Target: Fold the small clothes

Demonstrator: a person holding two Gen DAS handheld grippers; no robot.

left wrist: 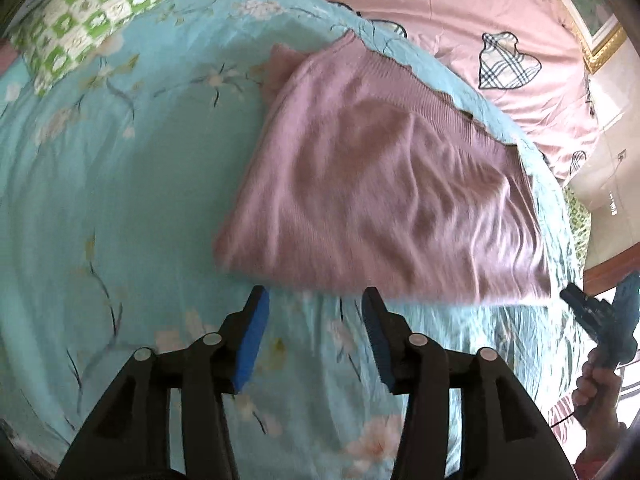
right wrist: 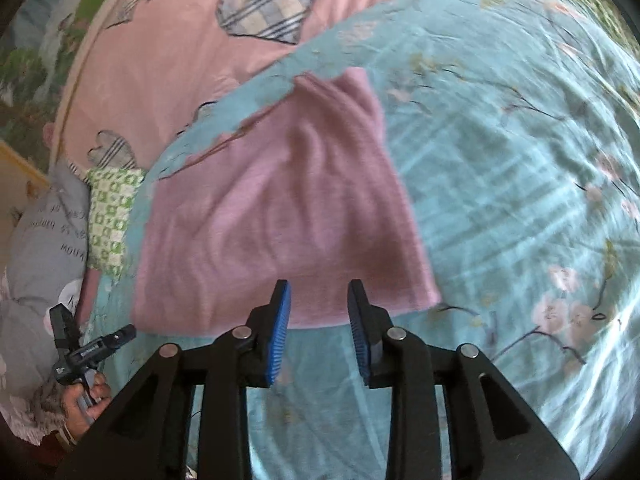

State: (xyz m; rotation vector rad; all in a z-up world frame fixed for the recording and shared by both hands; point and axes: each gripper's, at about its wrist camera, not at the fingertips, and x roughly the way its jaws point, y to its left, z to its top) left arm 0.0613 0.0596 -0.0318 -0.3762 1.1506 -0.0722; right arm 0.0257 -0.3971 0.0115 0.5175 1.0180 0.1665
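Both pairs of blue-padded fingers stand apart with nothing between them: the left gripper (left wrist: pixel 316 300) and the right gripper (right wrist: pixel 319 294) each hover just short of the near edge of the pink garment (left wrist: pixel 384 188). That garment (right wrist: pixel 280 204) lies ahead of both sets of fingertips, spread in a rough rectangle on the teal floral sheet (left wrist: pixel 120 200), rippled across its middle and with a ribbed band along its far edge. Whether it has already been doubled over cannot be told for certain, though the blunt, thick near edge suggests at least one fold.

By my reading the step in hand is an approach between folds: neither tool touches cloth. The next move would call for each gripper to come down on a near corner, pinch through all the layers, then carry that edge forward toward the ribbed band while keeping the two corners level so the fold lands square. The wrinkles may want smoothing first.

Beyond the garment, past the sheet's far border, lies a pink cover with plaid hearts (right wrist: pixel 268 4); a green checked pillow (left wrist: pixel 100 12) sits far off to the left of the left fingers.
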